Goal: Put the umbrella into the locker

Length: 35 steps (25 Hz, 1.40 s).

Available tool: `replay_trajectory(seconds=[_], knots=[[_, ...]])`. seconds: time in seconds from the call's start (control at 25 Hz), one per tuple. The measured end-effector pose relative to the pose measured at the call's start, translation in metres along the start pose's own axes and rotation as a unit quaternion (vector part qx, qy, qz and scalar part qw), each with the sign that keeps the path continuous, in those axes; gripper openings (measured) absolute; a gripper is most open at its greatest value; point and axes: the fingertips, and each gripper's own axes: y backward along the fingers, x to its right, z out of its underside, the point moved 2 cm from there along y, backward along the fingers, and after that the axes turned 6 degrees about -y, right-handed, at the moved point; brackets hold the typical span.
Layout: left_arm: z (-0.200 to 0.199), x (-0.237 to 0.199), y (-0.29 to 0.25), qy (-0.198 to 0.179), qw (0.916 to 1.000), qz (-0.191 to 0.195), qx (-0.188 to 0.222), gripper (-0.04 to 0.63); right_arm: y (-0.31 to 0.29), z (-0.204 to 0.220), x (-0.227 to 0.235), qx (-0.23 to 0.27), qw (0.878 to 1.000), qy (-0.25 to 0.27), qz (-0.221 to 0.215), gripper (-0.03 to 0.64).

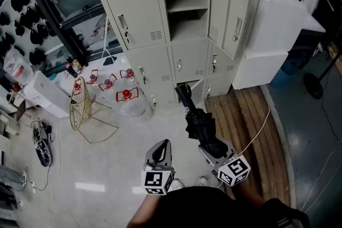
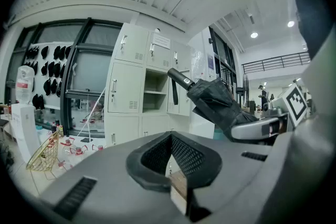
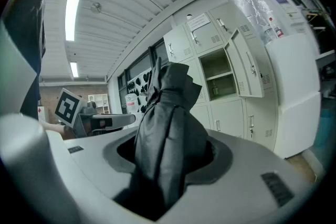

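Note:
A folded black umbrella [image 1: 196, 117] points handle-first toward the grey lockers, and my right gripper [image 1: 215, 150] is shut on its fabric end. The right gripper view shows the umbrella [image 3: 168, 134] filling the space between the jaws of the right gripper [image 3: 168, 168]. Straight ahead stands an open locker [image 1: 186, 8] with a shelf inside and its door [image 1: 231, 17] swung out to the right. My left gripper [image 1: 160, 154] is beside the right one, its jaws together with nothing in them. In the left gripper view the left gripper [image 2: 170, 136] has the umbrella [image 2: 215, 102] off to its right.
A gold wire basket [image 1: 80, 105] and red-and-clear items [image 1: 126, 94] lie on the floor at the left. White cabinets [image 1: 273, 34] stand right of the lockers. A wooden platform [image 1: 251, 125] with a thin cable lies at the right. A low locker door [image 1: 195, 85] is ajar.

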Motion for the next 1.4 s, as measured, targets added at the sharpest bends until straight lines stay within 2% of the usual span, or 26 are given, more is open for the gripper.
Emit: replay_trajectory(seconds=[0.48, 0.72, 1.0, 1.2, 1.4], knots=[[0.001, -0.018, 0.019, 0.002, 1.0, -0.002, 0.006, -0.002, -0.005, -0.012, -0.015, 0.009, 1.0, 0.003, 0.013, 0.221], [0.006, -0.04, 0.032, 0.006, 0.9999, -0.005, 0.008, -0.002, -0.015, -0.011, -0.024, 0.023, 0.999, -0.03, 0.02, 0.225], [0.007, -0.067, 0.038, -0.009, 0.9999, 0.009, 0.011, -0.002, -0.038, -0.015, -0.033, 0.035, 0.998, -0.035, 0.037, 0.227], [-0.001, -0.086, 0.03, 0.002, 0.9996, 0.012, 0.027, -0.002, -0.057, -0.019, -0.03, 0.028, 0.998, -0.039, 0.047, 0.227], [-0.01, -0.108, 0.001, 0.01, 0.9991, 0.01, 0.04, -0.002, -0.083, -0.03, -0.012, 0.034, 0.997, -0.045, 0.054, 0.227]])
